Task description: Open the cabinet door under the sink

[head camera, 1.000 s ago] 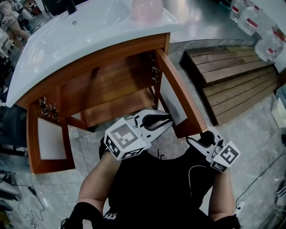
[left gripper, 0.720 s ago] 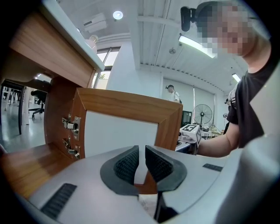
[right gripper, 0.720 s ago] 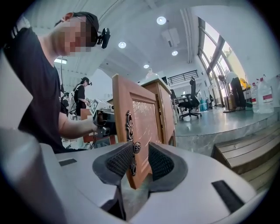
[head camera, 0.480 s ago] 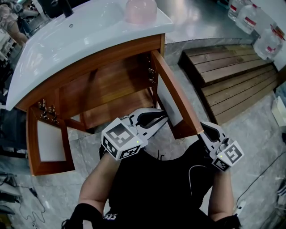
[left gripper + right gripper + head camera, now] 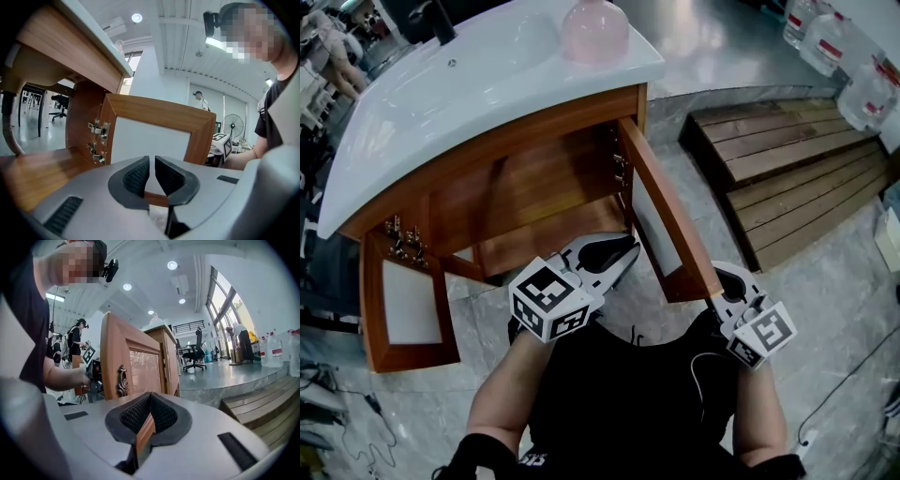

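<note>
The wooden cabinet under the white sink stands with both doors swung out. The right door shows its white inner panel and hinges in the left gripper view, and its front with a metal handle in the right gripper view. My left gripper hangs before the open cabinet, its pads a thin slit apart with nothing between them. My right gripper is shut, empty, just beside the right door's outer corner.
The left door hangs open at the far left. A pink bowl sits on the sink's rim. Wooden steps and water jugs lie to the right. Cables trail on the floor at lower left.
The right gripper's jaws have gone from wide open to shut beside the door's corner. Both grippers have shifted a little; the doors stay open.
</note>
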{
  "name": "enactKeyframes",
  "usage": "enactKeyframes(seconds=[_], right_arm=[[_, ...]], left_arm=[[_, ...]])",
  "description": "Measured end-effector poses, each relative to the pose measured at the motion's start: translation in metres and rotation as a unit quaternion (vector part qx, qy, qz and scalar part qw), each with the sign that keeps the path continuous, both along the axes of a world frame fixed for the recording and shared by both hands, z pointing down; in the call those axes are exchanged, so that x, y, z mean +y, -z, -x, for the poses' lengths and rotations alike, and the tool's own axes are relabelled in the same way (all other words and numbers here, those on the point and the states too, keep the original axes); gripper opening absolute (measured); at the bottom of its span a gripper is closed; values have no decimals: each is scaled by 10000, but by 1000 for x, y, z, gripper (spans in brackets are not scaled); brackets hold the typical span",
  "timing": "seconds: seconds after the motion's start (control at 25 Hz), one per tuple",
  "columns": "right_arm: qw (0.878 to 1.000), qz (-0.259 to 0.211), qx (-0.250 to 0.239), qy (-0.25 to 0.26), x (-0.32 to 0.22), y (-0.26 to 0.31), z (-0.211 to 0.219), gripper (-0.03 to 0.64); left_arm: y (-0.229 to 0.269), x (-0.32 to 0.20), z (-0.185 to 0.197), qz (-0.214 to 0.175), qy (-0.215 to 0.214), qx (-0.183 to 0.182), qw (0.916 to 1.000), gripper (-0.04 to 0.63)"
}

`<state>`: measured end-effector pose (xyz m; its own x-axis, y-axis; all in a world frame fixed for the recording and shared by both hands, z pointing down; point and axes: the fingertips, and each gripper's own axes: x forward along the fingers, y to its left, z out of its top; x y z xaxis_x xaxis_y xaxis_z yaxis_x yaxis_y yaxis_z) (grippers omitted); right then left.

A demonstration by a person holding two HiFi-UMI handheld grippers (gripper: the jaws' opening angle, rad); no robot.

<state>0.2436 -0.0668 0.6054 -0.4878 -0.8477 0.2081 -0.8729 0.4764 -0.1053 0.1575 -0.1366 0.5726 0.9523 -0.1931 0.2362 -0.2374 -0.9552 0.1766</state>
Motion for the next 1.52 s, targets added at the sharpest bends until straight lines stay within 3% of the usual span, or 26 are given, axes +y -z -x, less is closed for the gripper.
enactKeyframes(seconds=[0.28, 0.56, 0.68, 0.88, 1.04, 1.16, 1.32, 1.52], right_arm=[[9995, -56, -84, -296, -8, -3, -7, 15], [9980, -88, -341, -517, -27, 3, -18, 15], [9975, -77, -368, -591, -40, -5, -17, 15], [9913, -17, -250, -1290, -55, 17, -33, 14], [9894, 353, -103, -1406, -49, 74, -42, 14], [9877, 583, 21, -1448, -42, 130, -46, 12], [9916, 663, -37, -1106, -33, 221, -16, 12], [9954, 718, -133, -625, -11, 332, 27, 12]], left_arm=[[4, -24, 11, -49, 778, 88, 9969, 44], [20, -48, 22, -494, 1166, 124, 9919, 40], [11, -59, 24, -479, 1271, 126, 9907, 40], [15, -72, 35, -270, 1674, -138, 9854, 37], [66, -59, 38, -322, 1655, -607, 9838, 37], [118, -45, 46, -135, 1697, -766, 9824, 35], [197, -30, 65, 109, 1930, -887, 9771, 35], [310, -1, 77, 68, 2043, -950, 9743, 35]])
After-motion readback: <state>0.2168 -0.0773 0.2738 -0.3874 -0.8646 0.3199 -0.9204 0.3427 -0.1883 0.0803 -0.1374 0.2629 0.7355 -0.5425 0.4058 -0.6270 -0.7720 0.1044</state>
